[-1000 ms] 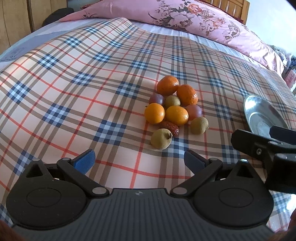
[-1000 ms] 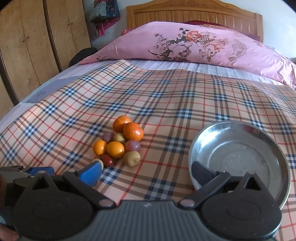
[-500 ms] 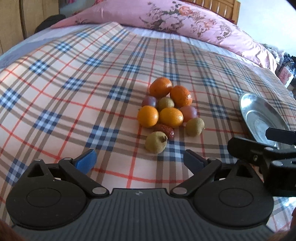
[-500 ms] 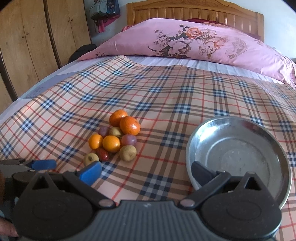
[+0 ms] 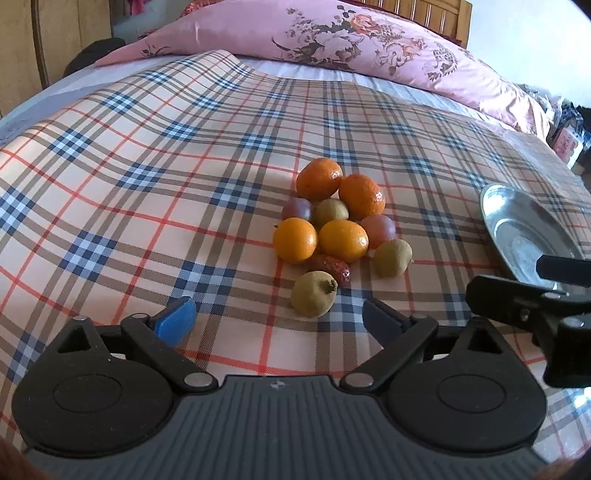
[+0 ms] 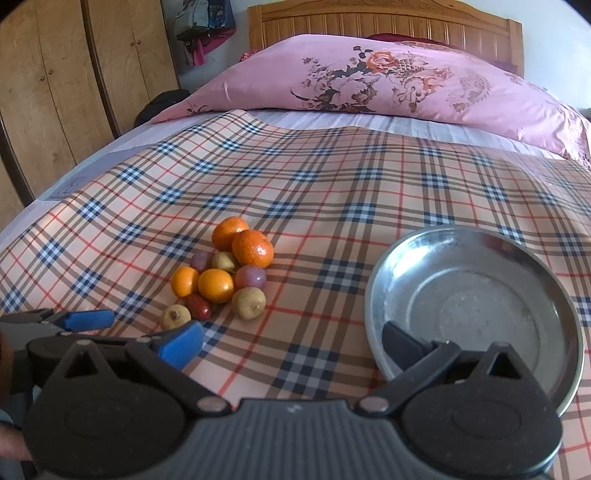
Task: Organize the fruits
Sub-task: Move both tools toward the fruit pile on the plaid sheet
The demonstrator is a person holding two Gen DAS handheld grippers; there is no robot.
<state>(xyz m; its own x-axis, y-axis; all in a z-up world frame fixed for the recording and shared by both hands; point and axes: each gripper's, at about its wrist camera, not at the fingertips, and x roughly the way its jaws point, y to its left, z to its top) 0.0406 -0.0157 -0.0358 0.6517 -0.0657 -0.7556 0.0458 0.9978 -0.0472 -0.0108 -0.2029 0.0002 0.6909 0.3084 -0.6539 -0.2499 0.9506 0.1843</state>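
A heap of small fruit [image 5: 334, 229] [image 6: 225, 275] lies on the plaid cloth [image 5: 147, 206]: several oranges, yellow-green fruits, two purplish ones and a red date [image 5: 330, 266]. The nearest green fruit [image 5: 313, 293] lies just ahead of my left gripper [image 5: 275, 319], whose fingers stand open and empty. An empty metal bowl [image 6: 476, 302] [image 5: 524, 230] sits to the right of the heap. My right gripper [image 6: 291, 341] is open with nothing in it, its right fingertip over the bowl's near rim. The left gripper's blue-padded fingers [image 6: 86, 319] show at the lower left of the right wrist view.
The plaid cloth covers a bed. A pink floral pillow [image 6: 388, 88] lies at the far end against a wooden headboard [image 6: 384, 26]. Wooden wardrobe doors [image 6: 66, 85] stand to the left. The right gripper's black body [image 5: 532, 306] juts in at the right of the left wrist view.
My left gripper has moved closer to the fruit heap; the nearest green fruit now lies just ahead of its fingers. The right gripper edged forward slightly. Both stayed open.
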